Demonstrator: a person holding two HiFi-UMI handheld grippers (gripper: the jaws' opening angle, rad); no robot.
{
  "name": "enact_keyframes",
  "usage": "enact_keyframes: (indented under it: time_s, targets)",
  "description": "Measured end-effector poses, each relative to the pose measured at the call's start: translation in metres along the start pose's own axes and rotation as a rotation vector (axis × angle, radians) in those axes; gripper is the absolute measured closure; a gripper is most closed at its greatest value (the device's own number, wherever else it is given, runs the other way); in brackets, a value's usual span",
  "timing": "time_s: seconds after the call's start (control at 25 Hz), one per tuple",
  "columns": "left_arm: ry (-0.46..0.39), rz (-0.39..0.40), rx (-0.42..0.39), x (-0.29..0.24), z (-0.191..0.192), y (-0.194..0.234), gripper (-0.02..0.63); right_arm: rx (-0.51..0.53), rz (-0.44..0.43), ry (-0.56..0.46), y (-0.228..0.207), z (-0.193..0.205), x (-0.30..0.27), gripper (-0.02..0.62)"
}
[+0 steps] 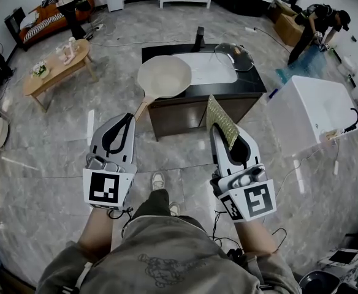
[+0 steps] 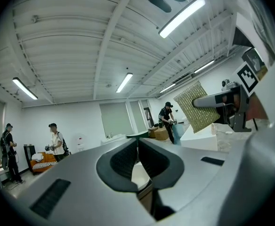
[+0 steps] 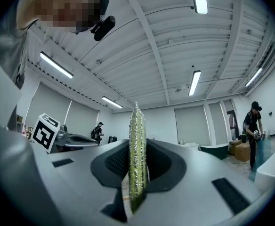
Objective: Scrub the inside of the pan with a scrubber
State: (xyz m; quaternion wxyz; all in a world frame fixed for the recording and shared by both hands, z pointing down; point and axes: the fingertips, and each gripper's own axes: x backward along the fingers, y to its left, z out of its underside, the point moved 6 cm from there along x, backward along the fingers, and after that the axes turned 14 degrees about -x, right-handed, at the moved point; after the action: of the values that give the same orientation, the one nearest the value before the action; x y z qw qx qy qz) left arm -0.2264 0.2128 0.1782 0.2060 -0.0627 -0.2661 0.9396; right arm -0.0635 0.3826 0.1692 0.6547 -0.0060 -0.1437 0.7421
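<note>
**Clerk:** Item one, the tool?

**Me:** Scrubber [image 1: 220,120]. A flat pad of coarse green-gold mesh, standing on edge. My right gripper [image 1: 219,129] is clamped on it, right of centre in the head view.

**Clerk:** Item two?

**Me:** Pan [image 1: 165,76]. Round, pale, smooth-looking bowl with a tan handle. It sits on the dark counter [image 1: 251,83] at upper centre, overhanging the corner.

**Clerk:** Item three?

**Me:** My left gripper [image 1: 127,117]. The jaws are together with nothing between them, and the tip is near the handle's end.

**Clerk:** Handling?

**Me:** I'd open the left gripper and take the handle first, since that overhang could let the pan slip. Then I'd lay the pad's broad face against the bowl and scrub in circles.
</note>
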Motion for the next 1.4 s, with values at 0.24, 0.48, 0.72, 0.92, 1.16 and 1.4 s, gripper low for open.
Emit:
enact_keyframes:
  time_s: [0.24, 0.48, 0.72, 0.92, 1.16, 1.4]
  targets:
    - [0.023, -0.005, 0.018, -0.018, 0.014, 0.004, 0.583, -0.007, 0.006, 0.011, -0.013, 0.01, -0.015, 0.525]
    - [0.045, -0.008, 0.039, -0.044, 0.027, 0.013, 0.583, -0.015, -0.008, 0.025, -0.032, 0.019, -0.047, 0.525]
    - [0.065, -0.001, 0.048, -0.082, 0.047, 0.027, 0.583, -0.022, -0.016, 0.046, -0.054, 0.028, -0.091, 0.525]
    - [0.062, 0.009, 0.037, -0.122, 0.067, 0.048, 0.583, -0.023, -0.015, 0.062, -0.075, 0.033, -0.136, 0.525]
    - [0.089, 0.014, 0.058, -0.169, 0.088, 0.083, 0.583, -0.029, -0.023, 0.088, -0.095, 0.042, -0.202, 0.525]
    - [0.093, 0.03, 0.082, -0.211, 0.107, 0.115, 0.583, -0.01, -0.041, 0.108, -0.108, 0.047, -0.27, 0.525]
